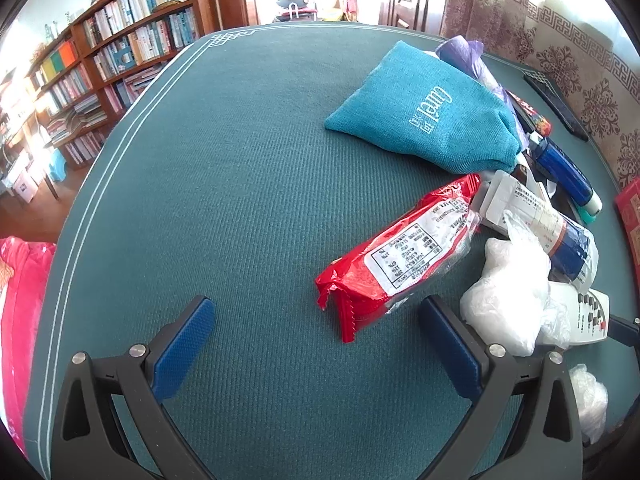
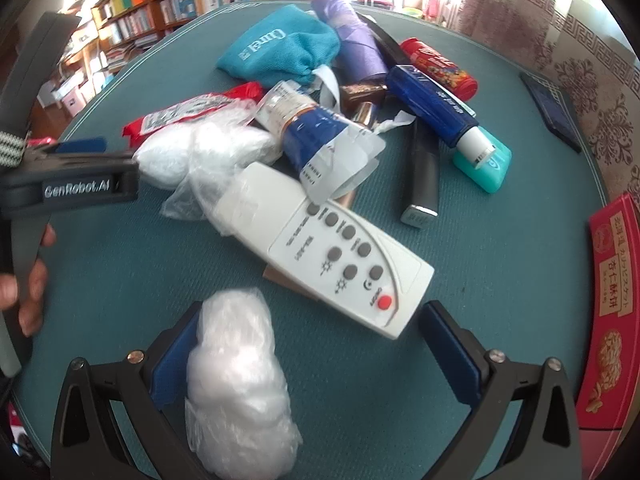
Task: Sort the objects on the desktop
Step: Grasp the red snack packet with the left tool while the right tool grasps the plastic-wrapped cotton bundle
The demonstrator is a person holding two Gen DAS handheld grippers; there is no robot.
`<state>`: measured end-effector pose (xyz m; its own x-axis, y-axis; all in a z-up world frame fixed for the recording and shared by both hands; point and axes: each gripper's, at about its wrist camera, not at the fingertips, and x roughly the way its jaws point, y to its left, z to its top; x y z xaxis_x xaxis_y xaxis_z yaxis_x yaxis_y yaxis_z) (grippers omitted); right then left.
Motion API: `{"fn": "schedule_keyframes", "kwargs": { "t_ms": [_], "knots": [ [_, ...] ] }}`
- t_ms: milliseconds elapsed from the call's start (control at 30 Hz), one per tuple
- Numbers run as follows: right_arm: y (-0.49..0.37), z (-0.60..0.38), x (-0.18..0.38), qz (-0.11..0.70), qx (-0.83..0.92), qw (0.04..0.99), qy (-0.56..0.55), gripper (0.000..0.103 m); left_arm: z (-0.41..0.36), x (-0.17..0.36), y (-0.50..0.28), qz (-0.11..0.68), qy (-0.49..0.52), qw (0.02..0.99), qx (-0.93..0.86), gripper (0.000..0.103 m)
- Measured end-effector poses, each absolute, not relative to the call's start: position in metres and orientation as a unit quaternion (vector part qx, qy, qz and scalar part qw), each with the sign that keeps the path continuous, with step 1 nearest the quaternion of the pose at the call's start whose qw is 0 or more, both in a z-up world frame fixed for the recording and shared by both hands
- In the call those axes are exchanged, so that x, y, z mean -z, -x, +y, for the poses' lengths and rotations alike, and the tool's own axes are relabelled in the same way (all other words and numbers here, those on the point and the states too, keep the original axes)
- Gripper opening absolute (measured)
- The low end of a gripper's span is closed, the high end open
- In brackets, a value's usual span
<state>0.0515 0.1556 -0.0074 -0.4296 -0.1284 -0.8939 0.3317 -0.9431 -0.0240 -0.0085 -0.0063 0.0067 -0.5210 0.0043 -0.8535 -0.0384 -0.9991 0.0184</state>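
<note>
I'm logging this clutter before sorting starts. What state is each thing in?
left gripper: open, empty
right gripper: open, plastic bag between its fingers
plastic bag: crumpled, lying on the table
red snack pack: sealed, lying flat
remote: face up
teal pouch: closed, lying flat

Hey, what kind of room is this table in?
Most likely a home study or living room: tall wooden bookshelves packed with books, a patterned wall hanging, and household clutter such as a white remote on the green-covered table.
</note>
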Motion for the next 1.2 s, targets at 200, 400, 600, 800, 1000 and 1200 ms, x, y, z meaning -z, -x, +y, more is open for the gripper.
{"fn": "schedule_keyframes", "kwargs": {
  "t_ms": [200, 400, 600, 800, 1000, 1200],
  "knots": [
    [-0.062, 0.175, 0.004, 0.071, 0.841, 0.155, -0.514, 0.103, 0.000, -0.009, 0.006, 0.039, 0.490, 0.051, -0.870, 0.103],
    [-0.076, 0.199, -0.006, 0.020, 0.856, 0.162, -0.490, 0.094, 0.010, -0.014, 0.010, 0.059, 0.477, 0.065, -0.875, 0.103],
    [-0.096, 0.187, -0.009, -0.002, 0.859, 0.174, -0.481, 0.075, 0.005, -0.011, 0.011, 0.092, 0.469, 0.072, -0.876, 0.103],
    [-0.089, 0.181, -0.007, 0.001, 0.857, 0.192, -0.478, 0.072, 0.007, -0.017, 0.029, 0.105, 0.463, 0.079, -0.876, 0.103],
    [-0.093, 0.187, -0.006, 0.000, 0.855, 0.191, -0.482, 0.072, 0.020, -0.008, 0.032, 0.119, 0.464, 0.086, -0.874, 0.103],
    [-0.089, 0.188, -0.004, -0.004, 0.853, 0.190, -0.486, 0.071, 0.026, -0.005, 0.032, 0.109, 0.467, 0.094, -0.873, 0.099]
  ]
}}
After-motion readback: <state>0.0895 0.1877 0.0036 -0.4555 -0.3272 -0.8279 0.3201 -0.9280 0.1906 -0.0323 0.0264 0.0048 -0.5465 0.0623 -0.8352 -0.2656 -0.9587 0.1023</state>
